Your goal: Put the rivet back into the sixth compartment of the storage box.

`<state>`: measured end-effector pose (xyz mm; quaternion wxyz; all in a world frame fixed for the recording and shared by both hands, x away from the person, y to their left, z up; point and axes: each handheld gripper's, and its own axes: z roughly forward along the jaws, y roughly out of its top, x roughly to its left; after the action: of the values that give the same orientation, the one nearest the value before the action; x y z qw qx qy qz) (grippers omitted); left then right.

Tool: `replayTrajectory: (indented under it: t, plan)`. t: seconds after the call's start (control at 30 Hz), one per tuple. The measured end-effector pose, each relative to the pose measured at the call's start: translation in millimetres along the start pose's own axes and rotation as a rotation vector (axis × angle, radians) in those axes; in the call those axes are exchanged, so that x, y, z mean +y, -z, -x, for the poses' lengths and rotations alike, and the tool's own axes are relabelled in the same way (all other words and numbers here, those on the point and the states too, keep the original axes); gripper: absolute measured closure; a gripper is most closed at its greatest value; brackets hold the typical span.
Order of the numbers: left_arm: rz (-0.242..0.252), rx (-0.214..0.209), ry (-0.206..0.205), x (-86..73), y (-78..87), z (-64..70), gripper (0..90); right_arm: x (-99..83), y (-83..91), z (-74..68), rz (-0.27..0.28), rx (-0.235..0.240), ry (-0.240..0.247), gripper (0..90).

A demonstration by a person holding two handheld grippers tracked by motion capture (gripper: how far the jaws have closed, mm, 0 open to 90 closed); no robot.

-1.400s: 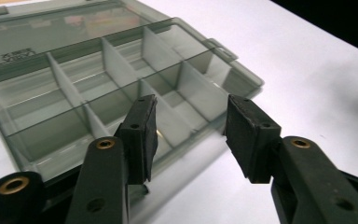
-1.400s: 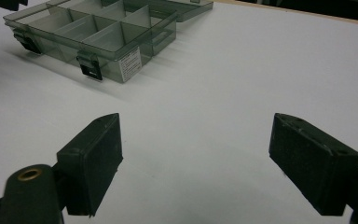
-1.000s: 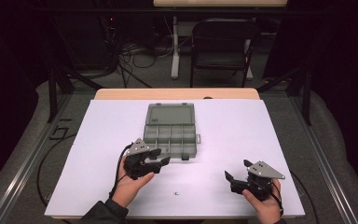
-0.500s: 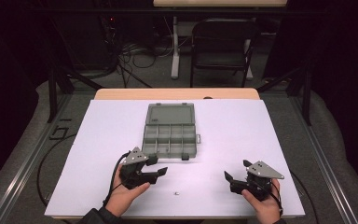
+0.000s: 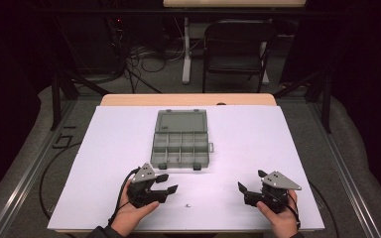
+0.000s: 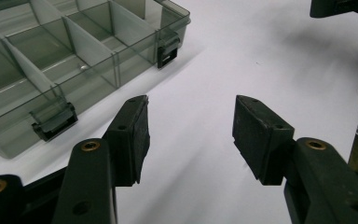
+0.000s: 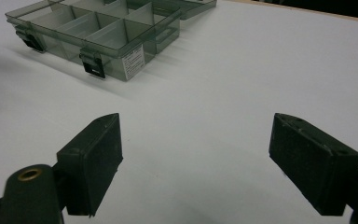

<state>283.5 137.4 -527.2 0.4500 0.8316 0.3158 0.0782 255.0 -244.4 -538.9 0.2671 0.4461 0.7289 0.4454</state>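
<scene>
A clear grey compartment box [image 5: 181, 148] lies open in the middle of the white table, with its lid [image 5: 181, 121] folded back on the far side. My left gripper [image 5: 167, 182] stands open near the front edge, just short of the box's left latch. In the left gripper view the box [image 6: 51, 60] is at the upper left and the open gripper [image 6: 191, 123] holds nothing. A tiny pale piece [image 5: 187, 204] lies on the table to the right of the left gripper. My right gripper [image 5: 251, 181] is open at the front right; its view [image 7: 196, 140] shows bare table between the jaws and the box [image 7: 98, 32] far off.
The white sheet [image 5: 287, 144] covers the table, with a wooden edge [image 5: 188, 100] at the back. A black chair [image 5: 235, 44] and cables stand beyond the table. The other hand's gripper [image 6: 345, 7] shows at the top right of the left gripper view.
My left gripper has drawn back from the box toward the table's front edge. The right gripper has stayed put.
</scene>
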Motion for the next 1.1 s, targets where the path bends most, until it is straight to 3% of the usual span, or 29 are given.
replayTrajectory:
  t: [0.23, 0.5, 0.67, 0.73, 1.1]
  plan:
    - [-0.007, -0.033, -0.023, -1.8, -5.3, 8.6, 52.4, 0.3, 0.7, 0.0, -0.001, -0.001, -0.003, 16.8]
    - [-0.048, -0.073, -0.042, -7.3, -18.8, 18.7, 59.1, 0.1, -0.1, 0.2, 0.02, -0.009, -0.001, 16.8]
    - [-0.063, -0.089, -0.028, -9.2, -23.0, 21.8, 61.8, 1.2, 3.0, 1.3, -0.014, 0.001, 0.008, 16.8]
    - [-0.07, -0.107, -0.017, -10.0, -25.5, 23.5, 63.1, 0.8, 2.2, 0.9, 0.001, -0.003, 0.005, 16.8]
    - [-0.102, -0.124, -0.02, -12.3, -34.0, 29.5, 69.4, 0.9, 2.0, 0.9, 0.008, 0.0, 0.004, 16.7]
